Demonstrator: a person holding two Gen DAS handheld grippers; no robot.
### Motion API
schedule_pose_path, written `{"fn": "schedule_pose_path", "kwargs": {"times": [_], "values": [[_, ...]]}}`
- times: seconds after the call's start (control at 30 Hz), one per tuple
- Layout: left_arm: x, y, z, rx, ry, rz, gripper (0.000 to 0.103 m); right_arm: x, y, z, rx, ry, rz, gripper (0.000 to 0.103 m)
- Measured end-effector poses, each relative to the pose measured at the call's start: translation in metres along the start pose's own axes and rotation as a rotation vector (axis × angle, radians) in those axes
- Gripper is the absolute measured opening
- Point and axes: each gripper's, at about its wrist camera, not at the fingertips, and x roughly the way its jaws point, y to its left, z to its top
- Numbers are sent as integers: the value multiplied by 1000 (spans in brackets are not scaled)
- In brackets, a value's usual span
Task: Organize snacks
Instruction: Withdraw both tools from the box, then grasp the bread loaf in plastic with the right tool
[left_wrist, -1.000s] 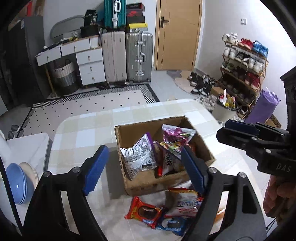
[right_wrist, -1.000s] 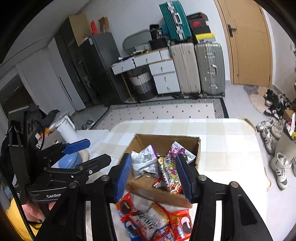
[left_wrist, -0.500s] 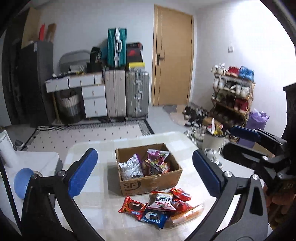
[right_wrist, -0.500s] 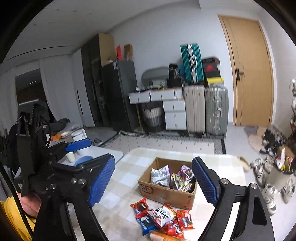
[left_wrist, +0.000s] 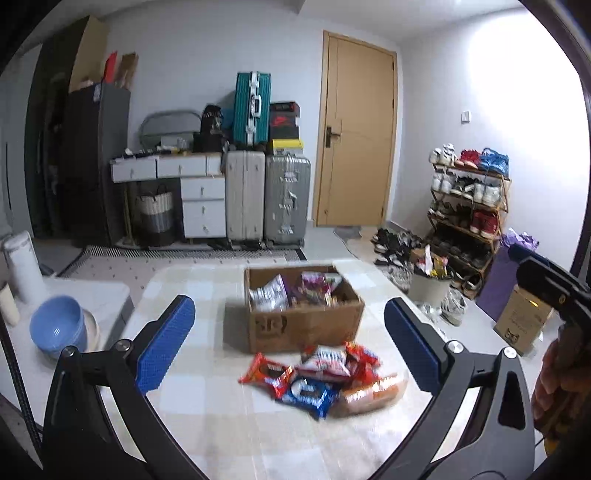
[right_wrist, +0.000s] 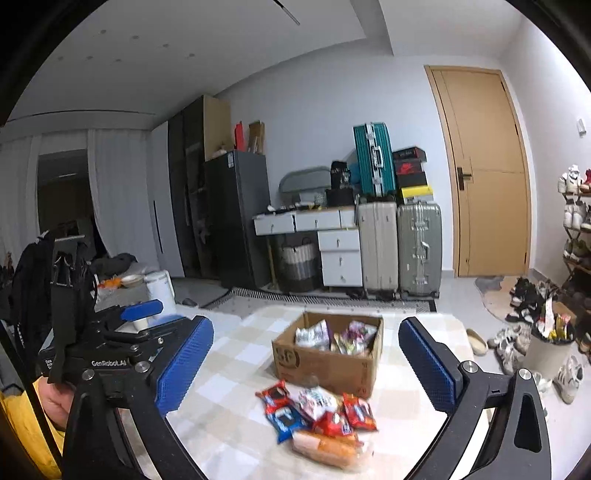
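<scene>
Both hand-held grippers, left (left_wrist: 288, 343) and right (right_wrist: 301, 363), now pulled back high, jaws spread and empty; cardboard box (left_wrist: 306, 325) part-filled mid-counter (left_wrist: 207, 417), snack packets (left_wrist: 321, 380) still loose near it, awaiting pickup.

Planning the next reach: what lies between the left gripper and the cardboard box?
In the left wrist view, the loose snack pile lies on the table between the open left gripper and the cardboard box.

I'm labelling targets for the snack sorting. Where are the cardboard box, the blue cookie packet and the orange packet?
cardboard box (left_wrist: 306, 326), left wrist view, on its front wall.
blue cookie packet (left_wrist: 309, 394), left wrist view, on the middle of its face.
orange packet (right_wrist: 327, 448), right wrist view, on the middle of its wrapper.
</scene>
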Motion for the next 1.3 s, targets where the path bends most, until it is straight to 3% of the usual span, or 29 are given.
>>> {"fn": "schedule_pose_path", "kwargs": {"times": [0.23,0.5,0.7,0.93,1.17,1.3], "values": [[28,6,-70,-18,80,-38,102,10,-16,-53,86,51,34,102],[87,3,-121,-51,195,-62,102,38,-33,-104,174,174,33,102],[112,-1,-131,-54,228,-74,102,69,-36,-114,124,240,49,102],[139,3,-141,-72,272,-86,102,140,-43,-134,8,461,74,102],[164,10,-157,-102,328,-91,102,191,-58,-164,16,619,101,101],[178,14,-165,-121,354,-92,102,202,-57,-173,22,666,154,83]]}}
